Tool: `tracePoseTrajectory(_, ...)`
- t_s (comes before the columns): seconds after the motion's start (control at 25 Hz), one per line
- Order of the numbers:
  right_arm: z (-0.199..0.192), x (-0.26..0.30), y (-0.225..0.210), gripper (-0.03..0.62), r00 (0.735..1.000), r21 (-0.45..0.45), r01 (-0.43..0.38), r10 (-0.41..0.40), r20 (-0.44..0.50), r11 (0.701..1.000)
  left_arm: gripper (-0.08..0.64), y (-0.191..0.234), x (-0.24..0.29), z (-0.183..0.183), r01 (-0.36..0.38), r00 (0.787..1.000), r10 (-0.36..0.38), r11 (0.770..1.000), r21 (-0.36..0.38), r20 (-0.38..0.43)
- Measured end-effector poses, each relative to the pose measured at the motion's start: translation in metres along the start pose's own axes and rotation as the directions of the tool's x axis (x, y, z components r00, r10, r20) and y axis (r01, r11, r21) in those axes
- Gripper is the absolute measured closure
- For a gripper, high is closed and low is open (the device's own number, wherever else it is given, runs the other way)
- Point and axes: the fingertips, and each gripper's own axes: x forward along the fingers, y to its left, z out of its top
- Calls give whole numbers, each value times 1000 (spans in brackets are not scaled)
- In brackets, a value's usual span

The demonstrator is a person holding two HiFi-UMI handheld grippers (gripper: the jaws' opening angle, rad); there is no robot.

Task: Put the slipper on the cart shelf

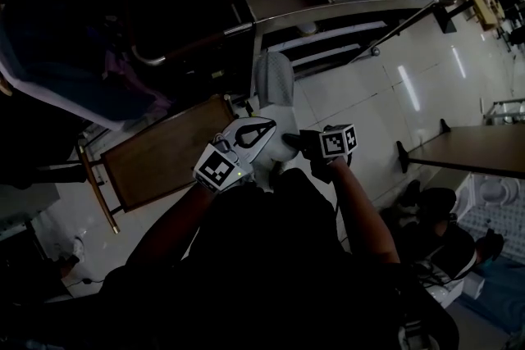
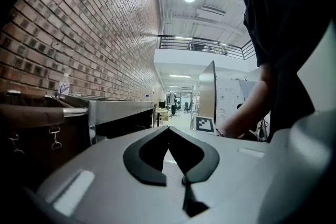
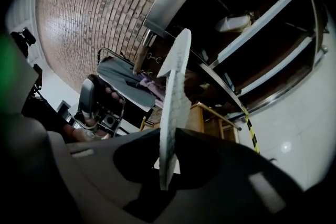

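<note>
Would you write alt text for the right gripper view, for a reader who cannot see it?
The right gripper clamps a pale slipper, seen edge-on, standing up from its jaws. Behind are a brick wall and a metal cart's shelves.

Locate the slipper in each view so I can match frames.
Head view: slipper at centre, just below the steel cart.
Left gripper view: not in it.
Right gripper view: centre, edge-on, pinched in the right hand-held gripper.
Shared landmark: the steel cart, at the top in the head view, at left in the left gripper view, at upper right in the right gripper view.
</note>
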Motion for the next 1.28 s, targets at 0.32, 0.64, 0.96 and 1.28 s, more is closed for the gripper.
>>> tracePoseTrajectory(0.32, 27, -2, -58, 526, 999, 56, 12, -9, -41, 998, 560, 29, 31, -4, -46, 999, 46, 999, 4, -7)
tracePoseTrajectory(0.64, 93, 7, -121, 526, 997, 29, 2, 1, -72, 1000, 560, 67, 83, -4, -164, 986, 163, 986, -12, -40)
tracePoseTrajectory(0.96, 166, 36, -160, 525, 998, -53, -49, 46, -52, 997, 560, 105, 127, -18, -286, 956, 284, 958, -16, -77)
tracePoseTrajectory(1.28, 220, 62, -183, 525, 999, -191, -34, 27, -38, 981, 560, 116, 137, -31, -389, 917, 382, 921, -40, -115)
